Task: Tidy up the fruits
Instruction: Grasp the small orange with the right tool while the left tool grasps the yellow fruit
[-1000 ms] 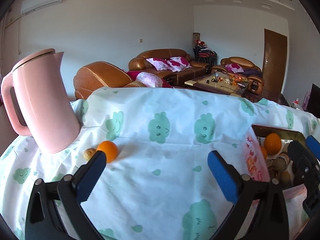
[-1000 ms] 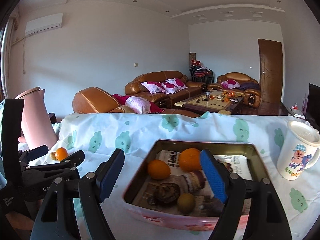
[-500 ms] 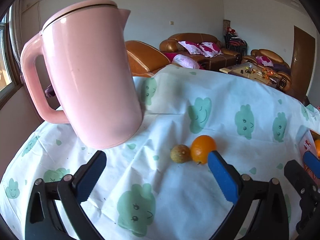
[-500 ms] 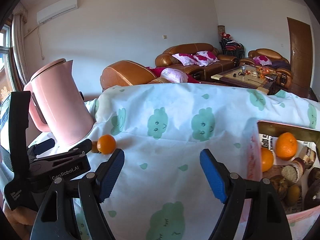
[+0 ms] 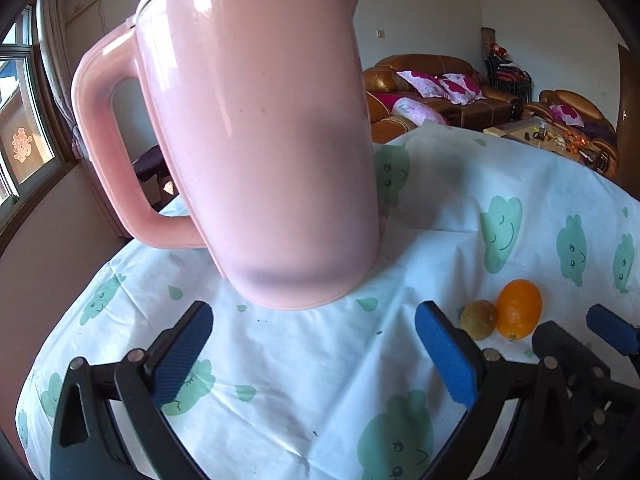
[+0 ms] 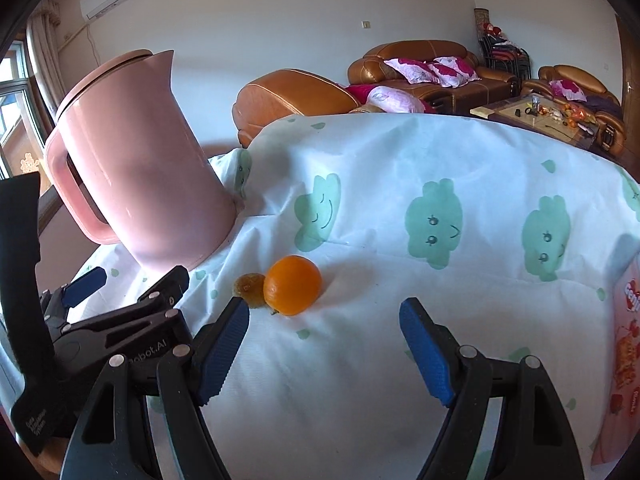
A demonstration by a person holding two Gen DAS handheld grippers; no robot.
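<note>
Orange (image 6: 292,285): on the tablecloth (image 6: 400,216), touching a small brownish fruit (image 6: 249,289), near the pink jug (image 6: 136,176).
Left gripper (image 5: 314,354): level, low, facing the jug, jaws spread, empty.
Right gripper (image 6: 324,346): level, low, just short of the orange, jaws spread, empty.

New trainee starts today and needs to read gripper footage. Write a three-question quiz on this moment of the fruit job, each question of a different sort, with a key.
1. True or false: the right gripper is shut on the orange.
2. Multiple choice. The small brownish fruit lies: A) in the tin B) touching the orange, on the pitcher's side C) under the pitcher.
3. Fill in: the left gripper points at the base of the pink ___.

Key
1. False; its jaws stand wide open, short of the orange.
2. B
3. pitcher; both grippers are open and empty, both fruits lie on the tablecloth.
</note>
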